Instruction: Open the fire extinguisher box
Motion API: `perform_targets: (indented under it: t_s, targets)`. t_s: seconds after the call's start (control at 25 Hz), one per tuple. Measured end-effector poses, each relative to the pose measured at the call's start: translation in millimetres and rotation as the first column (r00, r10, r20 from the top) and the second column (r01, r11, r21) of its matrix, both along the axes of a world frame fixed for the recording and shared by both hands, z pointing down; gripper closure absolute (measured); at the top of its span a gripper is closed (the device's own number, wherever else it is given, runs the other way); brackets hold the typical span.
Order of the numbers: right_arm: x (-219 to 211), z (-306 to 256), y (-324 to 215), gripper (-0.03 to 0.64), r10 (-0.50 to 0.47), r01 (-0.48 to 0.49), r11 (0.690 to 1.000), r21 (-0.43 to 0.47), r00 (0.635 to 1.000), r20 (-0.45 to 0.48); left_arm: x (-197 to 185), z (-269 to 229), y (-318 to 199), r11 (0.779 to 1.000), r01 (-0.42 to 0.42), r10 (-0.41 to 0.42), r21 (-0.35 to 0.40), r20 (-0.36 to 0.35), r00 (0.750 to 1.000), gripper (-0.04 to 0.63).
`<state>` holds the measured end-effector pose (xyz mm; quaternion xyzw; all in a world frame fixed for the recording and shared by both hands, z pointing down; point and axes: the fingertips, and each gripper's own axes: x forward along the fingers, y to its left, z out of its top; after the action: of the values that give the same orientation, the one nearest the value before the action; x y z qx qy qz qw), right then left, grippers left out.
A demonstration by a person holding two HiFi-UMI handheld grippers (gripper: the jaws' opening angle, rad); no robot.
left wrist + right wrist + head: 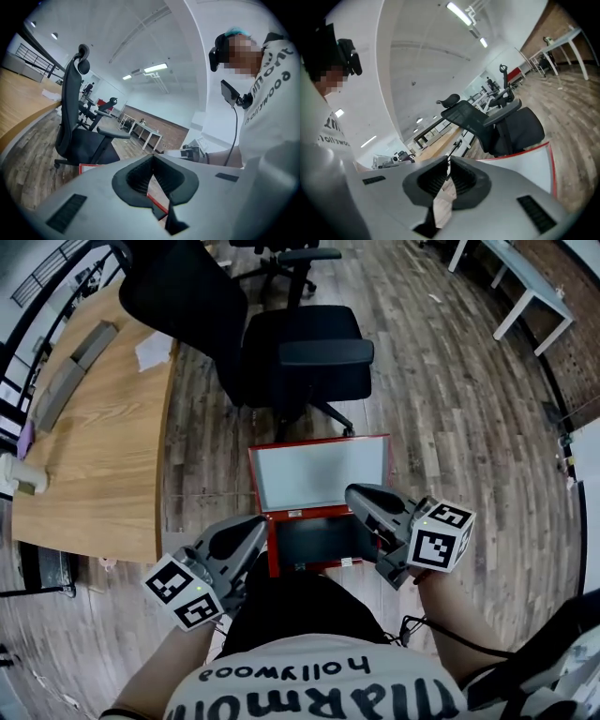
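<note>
Box (314, 542) is seen open on the floor (450, 409), lid (319, 474) raised toward a chair (300, 352). Left gripper (262, 523) and right gripper (352, 491) are held shut, empty, at its sides.

One box (319, 474), two chairs (300, 352) (281, 257), two grippers (261, 523) (352, 491)

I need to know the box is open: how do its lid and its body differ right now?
The lid shows a pale grey panel; the body shows a dark hollow. The lid lies farther from the person, toward the black chair; the body sits nearer. Both are rectangular with red edges, joined along one side.
</note>
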<state>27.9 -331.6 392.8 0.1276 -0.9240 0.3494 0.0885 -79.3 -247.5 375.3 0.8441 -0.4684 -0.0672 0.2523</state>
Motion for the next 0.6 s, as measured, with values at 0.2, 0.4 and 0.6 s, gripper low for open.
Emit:
perform_targets:
  t_s: [0.2,0.4,0.6]
  targets:
    - [26,-30,27,0.595,-0.041,0.047,0.990,0.133,0.998,-0.051,-2,-15,34,0.996,0.094,-0.094,0.013,0.016,0.995,0.589]
    - [49,-44,38,0.595,0.004,0.017,0.982,0.188,0.994,-0.112,-1,-33,67,0.991,0.133,-0.134,0.021,0.034,0.990,0.589]
    - [55,-68,62,0.595,0.038,-0.023,0.987,0.161,0.995,-0.089,-7,-43,89,0.990,0.138,-0.137,-0.043,0.031,0.990,0.589]
